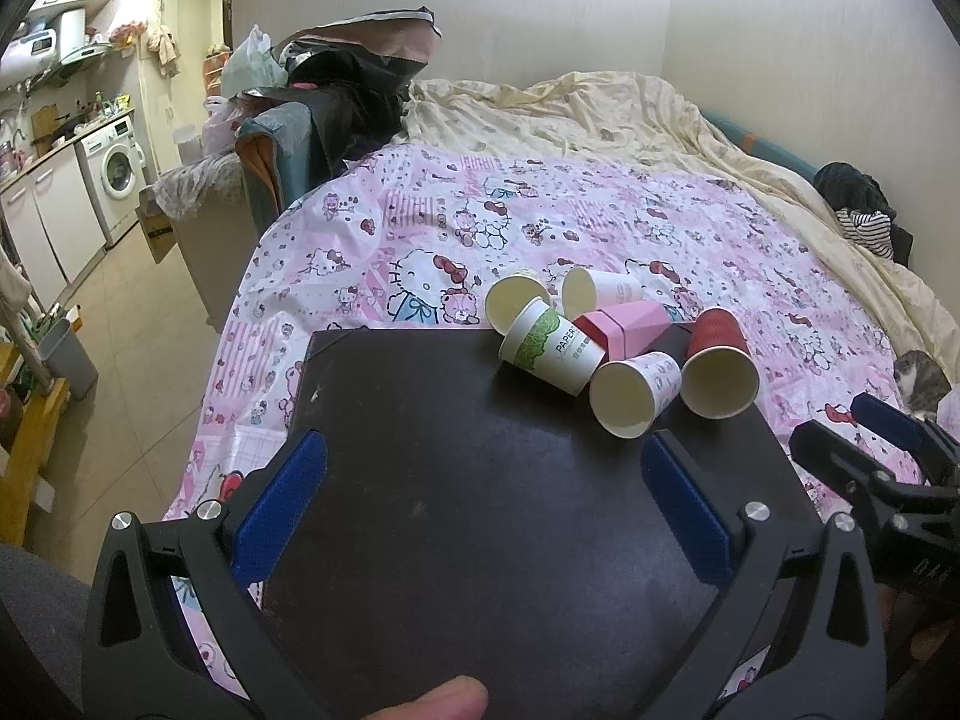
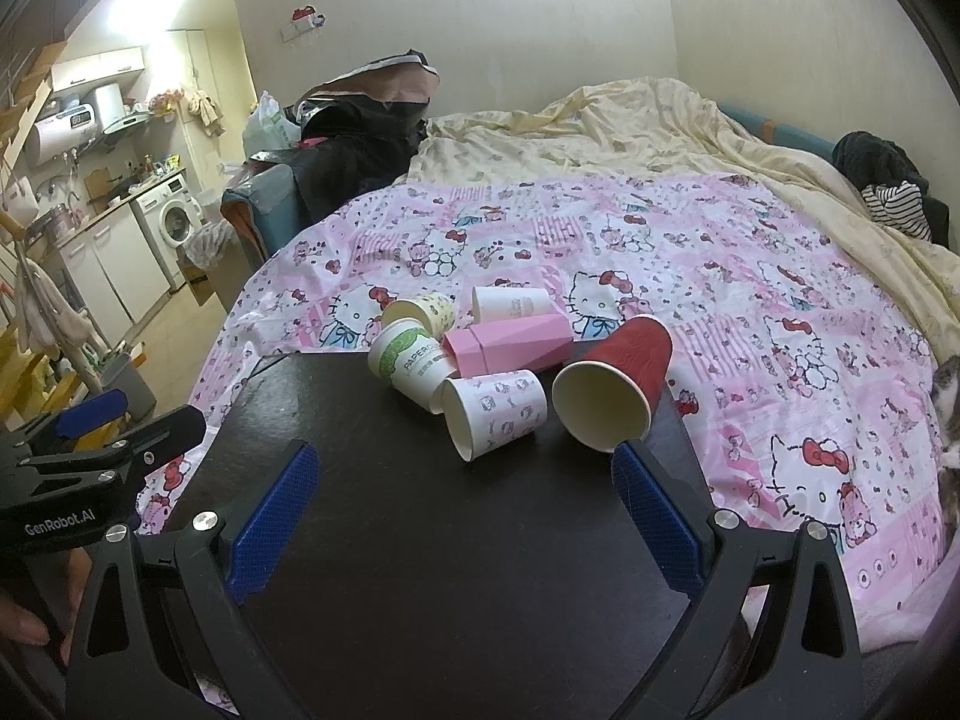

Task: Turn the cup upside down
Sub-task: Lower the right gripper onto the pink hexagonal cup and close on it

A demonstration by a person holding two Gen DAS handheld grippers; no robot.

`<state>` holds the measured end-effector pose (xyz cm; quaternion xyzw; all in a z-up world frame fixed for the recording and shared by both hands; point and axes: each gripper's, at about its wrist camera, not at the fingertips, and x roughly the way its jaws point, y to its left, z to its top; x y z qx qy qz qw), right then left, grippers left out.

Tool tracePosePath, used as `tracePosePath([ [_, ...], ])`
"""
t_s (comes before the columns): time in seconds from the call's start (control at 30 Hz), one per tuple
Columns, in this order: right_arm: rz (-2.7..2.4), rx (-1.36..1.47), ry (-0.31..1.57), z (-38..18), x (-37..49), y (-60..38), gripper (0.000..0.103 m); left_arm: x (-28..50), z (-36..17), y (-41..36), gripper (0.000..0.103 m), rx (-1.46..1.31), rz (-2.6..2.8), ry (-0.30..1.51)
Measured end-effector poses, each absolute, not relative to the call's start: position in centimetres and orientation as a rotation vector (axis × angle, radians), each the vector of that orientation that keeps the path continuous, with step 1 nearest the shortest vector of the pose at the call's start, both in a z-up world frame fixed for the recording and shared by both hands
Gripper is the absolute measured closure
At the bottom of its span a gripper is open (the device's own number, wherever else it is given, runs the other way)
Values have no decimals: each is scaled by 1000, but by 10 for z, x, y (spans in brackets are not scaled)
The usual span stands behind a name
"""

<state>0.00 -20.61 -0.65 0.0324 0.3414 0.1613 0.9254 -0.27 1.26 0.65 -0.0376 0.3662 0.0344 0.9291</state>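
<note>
so we're hovering both claws over the near end of the dark board [image 2: 420,540], which is sitting on the hello kitty sheet [image 2: 750,276] on the bed. the left gripper [image 1: 483,504] is spread wide open with nothing between its blue pads, and the right gripper [image 2: 465,510] is gaping open and empty too.

the cups are all lying on their sides in a pile at the far end of the board: the red cup [image 2: 618,384] on the right, mouth facing us, just past the right claw's right finger. next to it on its left is the kitty print cup [image 2: 495,411], then the green paper cup [image 2: 411,363], with a pink box [image 2: 510,342] wedged behind them and two more cups further back on the sheet.

we're guessing the red cup is the easiest first grab since it's nearest and its side is exposed, good for pinching and rotating it rim-down.
</note>
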Motion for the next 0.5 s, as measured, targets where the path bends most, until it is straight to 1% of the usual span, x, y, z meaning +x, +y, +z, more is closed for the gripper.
tracePosePath([
  [0.17,363,122,748,1,15,-212,3,14,13,13,0,-49,102,771],
  [0.3,387,194,827,5,51,-222,3,24,15,20,0,-83,120,782],
  [0.33,384,223,872,5,69,-223,3,25,13,22,0,-95,121,791],
  [0.4,387,290,947,5,100,-225,6,26,10,25,0,-107,124,807],
  [0.47,381,344,1010,1,129,-226,16,28,8,26,0,-109,132,820],
  [0.5,364,381,1060,-2,149,-227,17,29,6,27,0,-110,137,825],
])
